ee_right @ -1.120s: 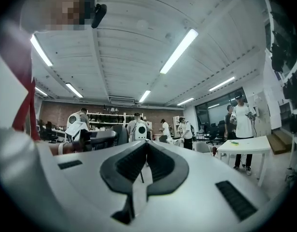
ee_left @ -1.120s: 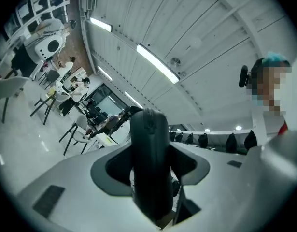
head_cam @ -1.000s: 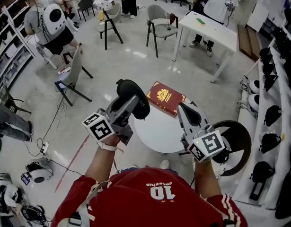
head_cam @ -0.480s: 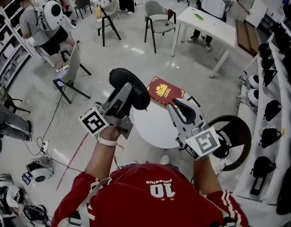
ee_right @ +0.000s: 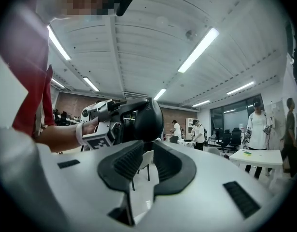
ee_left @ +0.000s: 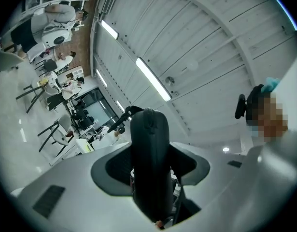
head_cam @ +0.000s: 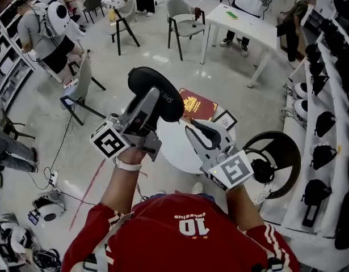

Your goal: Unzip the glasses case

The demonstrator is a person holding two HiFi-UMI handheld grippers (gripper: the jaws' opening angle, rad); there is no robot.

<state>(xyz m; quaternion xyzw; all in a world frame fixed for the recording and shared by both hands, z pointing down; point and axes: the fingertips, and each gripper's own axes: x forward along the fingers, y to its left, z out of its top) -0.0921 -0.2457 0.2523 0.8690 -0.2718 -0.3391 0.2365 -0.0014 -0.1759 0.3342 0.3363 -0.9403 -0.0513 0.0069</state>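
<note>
Head view, left gripper (head_cam: 151, 103): clamping the black glasses case (head_cam: 157, 88) and holding it raised above the round white table (head_cam: 175, 151).
Head view, right gripper (head_cam: 200, 130): hovering over the table, near the case but apart from it.
Head view, red book (head_cam: 198, 102): lying at the table's far edge, partly behind the case.
Left gripper view, pads (ee_left: 115, 164): pressing on both sides of the case, which is standing upright between them; jaws partway apart.
Right gripper view, jaws: standing slightly apart and gripping nothing; the case is showing beyond them, in the left gripper.
</note>
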